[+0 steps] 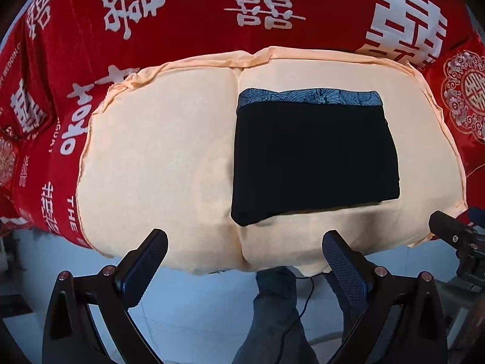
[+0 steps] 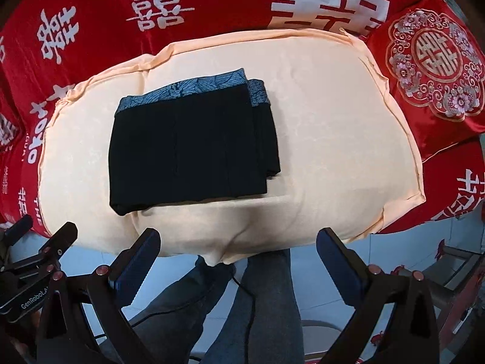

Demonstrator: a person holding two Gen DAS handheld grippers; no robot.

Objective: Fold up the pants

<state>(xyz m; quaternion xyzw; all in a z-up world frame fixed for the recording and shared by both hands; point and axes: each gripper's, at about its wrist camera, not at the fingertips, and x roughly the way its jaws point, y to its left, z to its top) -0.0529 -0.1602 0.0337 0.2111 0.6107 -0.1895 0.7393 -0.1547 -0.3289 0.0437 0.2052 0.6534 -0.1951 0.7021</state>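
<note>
Pants point(image 1: 315, 157), black with a blue patterned waistband point(image 1: 309, 98), lie folded into a compact rectangle on a peach cushion point(image 1: 157, 151) in the left wrist view. The waistband runs along the far edge, so the bundle points away from the camera, its longer side lying across the view from left to right. The near left corner sags slightly over a dip in the cushion. The bundle sits right of the cushion's centre seam, with a broad bare stretch of cushion to its left and a narrower strip on its right and near sides. The left gripper point(image 1: 245, 242) hangs off the cushion's near edge, jaws spread wide and holding nothing, well apart from the pants. Red bedding point(image 1: 188, 6) with white characters surrounds the cushion.

From the right wrist view, the pants point(image 2: 188, 148) lie left of centre on the cushion point(image 2: 333, 127), waistband point(image 2: 182, 95) again on the far side. Stacked layers show stepped along the right edge, where a lower layer sticks out past the top one. Bare cushion spreads wide to the right of the bundle. The right gripper point(image 2: 239, 241) hovers at the cushion's near rim, jaws wide apart and empty. An embroidered red pillow point(image 2: 436, 69) lies beside the cushion's far right corner.
</note>
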